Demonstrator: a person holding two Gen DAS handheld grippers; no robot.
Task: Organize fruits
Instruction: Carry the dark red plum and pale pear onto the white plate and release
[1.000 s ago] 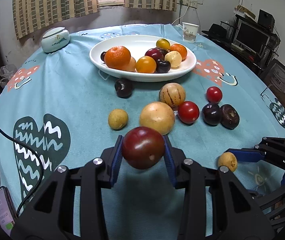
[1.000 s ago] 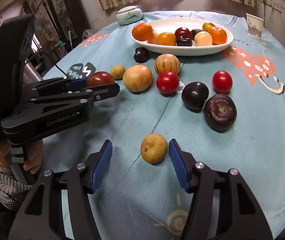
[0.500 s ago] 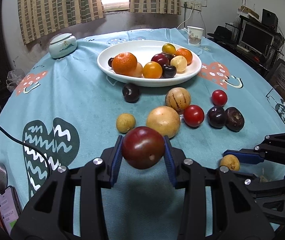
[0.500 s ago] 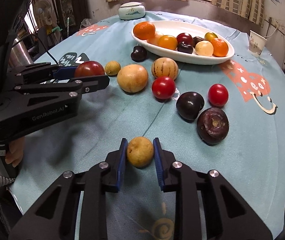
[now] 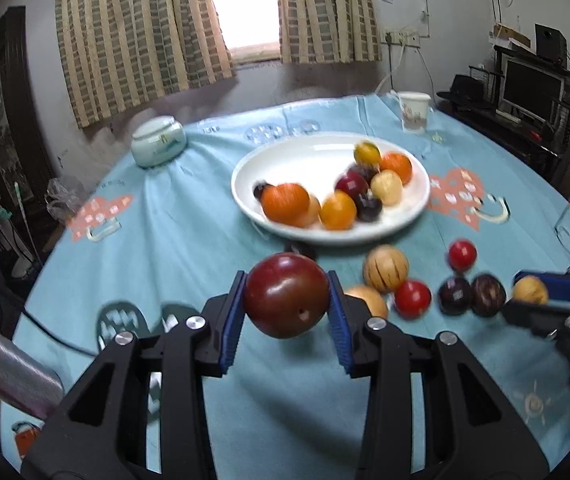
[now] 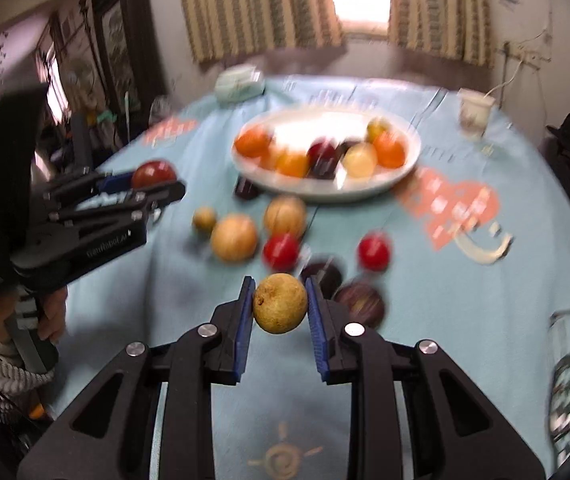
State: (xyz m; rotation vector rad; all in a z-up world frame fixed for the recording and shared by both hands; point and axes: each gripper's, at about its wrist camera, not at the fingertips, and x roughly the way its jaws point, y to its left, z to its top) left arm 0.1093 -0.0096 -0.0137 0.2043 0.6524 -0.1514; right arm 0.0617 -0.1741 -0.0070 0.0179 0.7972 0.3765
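The round table point(image 5: 189, 240) under its blue cloth carries a white oval plate point(image 5: 305, 156) at about 12 o'clock from both grippers, already loaded with oranges and plums toward its 3 o'clock half. Loose fruit sits between plate and grippers: a tan round fruit point(image 6: 234, 237), a striped one point(image 6: 285, 216), two red tomatoes point(image 6: 281, 251).

The left gripper point(image 5: 287, 300) clamps a dark red plum point(image 5: 287, 295) clear of the cloth; the right gripper point(image 6: 280, 309) is squeezed tight on a small yellow-brown fruit point(image 6: 280, 309), also lifted.

Risks, as I judge them: both round fruits are pinched only at their sides, so a quick swing could roll them out. Dropped into the crowded half, either could knock others over the low rim. The two grippers heading for one plate may collide
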